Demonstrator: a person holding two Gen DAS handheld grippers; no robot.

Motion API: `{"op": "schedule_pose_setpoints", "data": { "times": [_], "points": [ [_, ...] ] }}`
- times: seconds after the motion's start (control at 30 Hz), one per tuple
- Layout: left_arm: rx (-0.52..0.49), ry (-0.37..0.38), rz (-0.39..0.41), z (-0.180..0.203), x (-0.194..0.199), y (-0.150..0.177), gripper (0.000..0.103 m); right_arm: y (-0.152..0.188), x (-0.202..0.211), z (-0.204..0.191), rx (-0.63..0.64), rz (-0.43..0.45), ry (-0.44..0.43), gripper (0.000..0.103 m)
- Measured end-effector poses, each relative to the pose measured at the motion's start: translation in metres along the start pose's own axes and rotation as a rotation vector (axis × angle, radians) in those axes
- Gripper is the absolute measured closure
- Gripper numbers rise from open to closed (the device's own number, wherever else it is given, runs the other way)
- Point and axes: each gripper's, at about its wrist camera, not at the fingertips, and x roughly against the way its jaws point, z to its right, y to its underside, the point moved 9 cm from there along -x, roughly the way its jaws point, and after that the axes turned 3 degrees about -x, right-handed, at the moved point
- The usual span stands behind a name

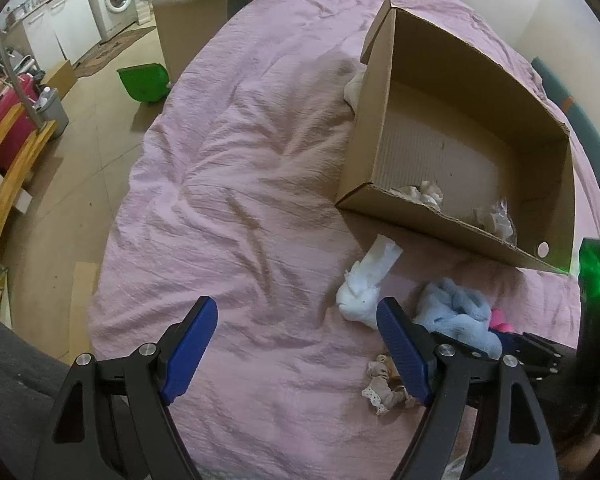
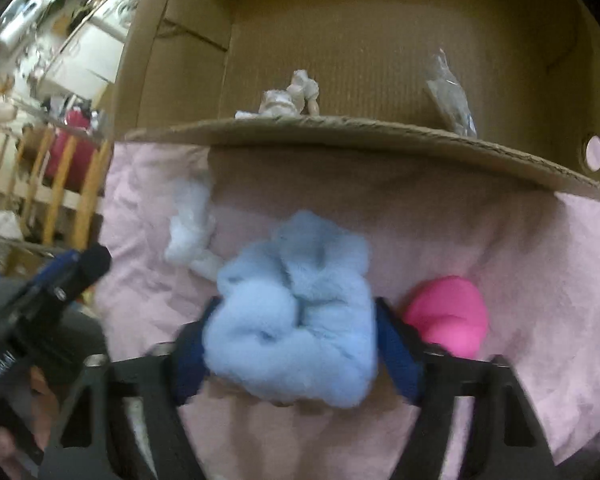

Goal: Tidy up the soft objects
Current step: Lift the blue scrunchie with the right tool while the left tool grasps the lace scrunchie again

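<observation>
A: Left gripper first. Status?

B: Jaws spread wide, nothing between them, hovering over the pink bedspread. Just outside its right jaw lies a small lace-trimmed beige piece; ahead of that jaw, a white sock.

A: And the right gripper?

B: Jaws clenched on the light blue fluffy cloth, which bulges out ahead of them. The view is blurred, so I cannot judge how deep the hold is.

A: Risks?

B: In my judgement, the cloth is bulky and soft; a shallow pinch could let it slump out on the way to the cardboard box. The box's near wall stands straight ahead of the jaws, and a low carry could snag the cloth on its rim or shove the box across the bed.

A: Other items nearby?

B: A pink object sits just beyond the right jaw, close enough to be dragged along. Inside the box: a small whitish bundle and a clear plastic wrapper.
</observation>
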Motion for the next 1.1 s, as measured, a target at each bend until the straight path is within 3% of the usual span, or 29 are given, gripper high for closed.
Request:
{"op": "schedule_pose_setpoints", "data": {
  "times": [0.03, 0.13, 0.3, 0.4, 0.5, 0.67, 0.73, 0.8, 0.9, 1.1],
  "points": [
    [-0.001, 0.003, -0.002, 0.0, 0.0, 0.0, 0.023, 0.001, 0.0, 0.001, 0.008, -0.003, 0.01, 0.057],
    [-0.018, 0.007, -0.015, 0.003, -0.002, 0.003, 0.023, 0.002, 0.008, 0.005, -0.016, 0.021, -0.011, 0.066],
    [-0.092, 0.03, -0.084, 0.018, -0.013, 0.02, 0.023, -0.001, 0.043, 0.009, -0.064, 0.104, -0.087, 0.067],
    [-0.158, 0.077, -0.133, 0.037, -0.02, 0.035, 0.023, 0.0, 0.065, 0.009, -0.105, 0.13, -0.158, 0.067],
    [-0.206, 0.122, -0.175, 0.055, -0.026, 0.048, 0.024, 0.007, 0.081, 0.013, -0.113, 0.156, -0.169, 0.067],
    [-0.289, 0.167, -0.251, 0.083, -0.043, 0.071, 0.05, 0.021, 0.094, 0.026, -0.131, 0.174, -0.191, 0.067],
    [-0.309, 0.177, -0.267, 0.09, -0.049, 0.077, 0.07, 0.026, 0.094, 0.027, -0.148, 0.186, -0.193, 0.067],
    [-0.318, 0.185, -0.277, 0.093, -0.052, 0.08, 0.084, 0.028, 0.093, 0.032, -0.173, 0.185, -0.195, 0.067],
    [-0.323, 0.23, -0.292, 0.092, -0.045, 0.088, 0.09, 0.024, 0.091, 0.035, -0.176, 0.194, -0.187, 0.067],
    [-0.307, 0.272, -0.266, 0.078, -0.007, 0.095, 0.09, 0.021, 0.094, 0.038, -0.178, 0.204, -0.203, 0.067]
  ]
}}
